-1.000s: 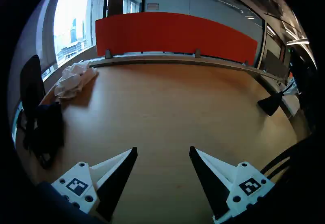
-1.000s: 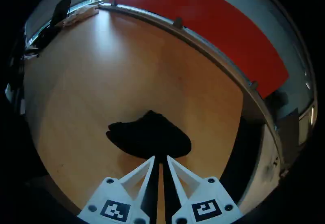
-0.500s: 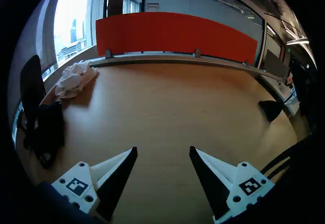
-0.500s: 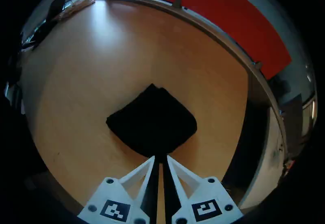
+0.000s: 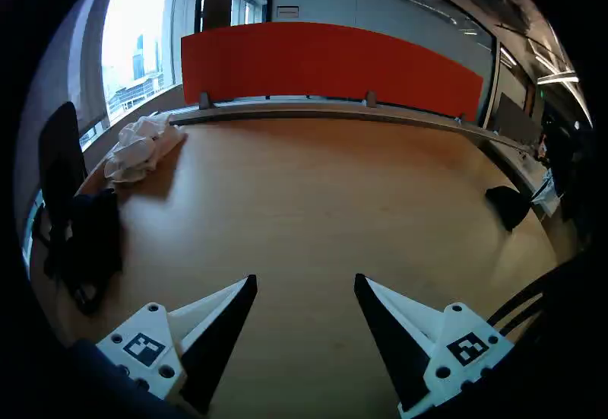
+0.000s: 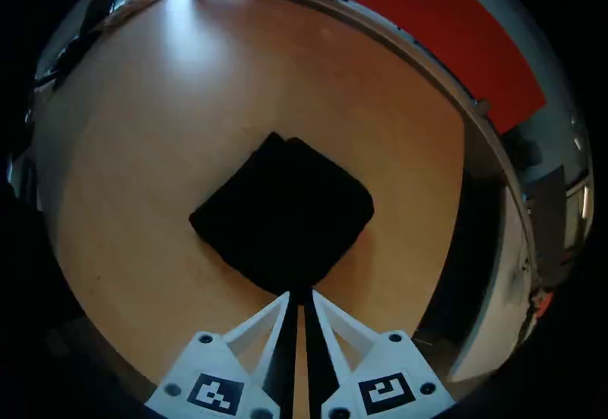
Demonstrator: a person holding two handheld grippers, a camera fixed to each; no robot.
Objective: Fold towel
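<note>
A black towel (image 6: 285, 214) lies on the wooden table (image 6: 152, 115) as a flat, roughly square bundle. Its near corner sits between the tips of my right gripper (image 6: 302, 296), whose fingers are shut together on that corner. In the left gripper view the same towel (image 5: 508, 204) is a small dark lump at the table's far right edge. My left gripper (image 5: 304, 284) hovers open over bare tabletop, well away from the towel, with nothing between its fingers.
A crumpled pile of white cloths (image 5: 140, 145) lies at the table's far left corner. A red partition (image 5: 327, 61) runs along the back edge. A black chair (image 5: 76, 221) with dark items stands at the left. The table's edge drops off right of the towel (image 6: 471, 252).
The black towel has gone from a hanging, bunched shape to a flat square on the table, still at my right gripper's tips. My left gripper has stayed still.
</note>
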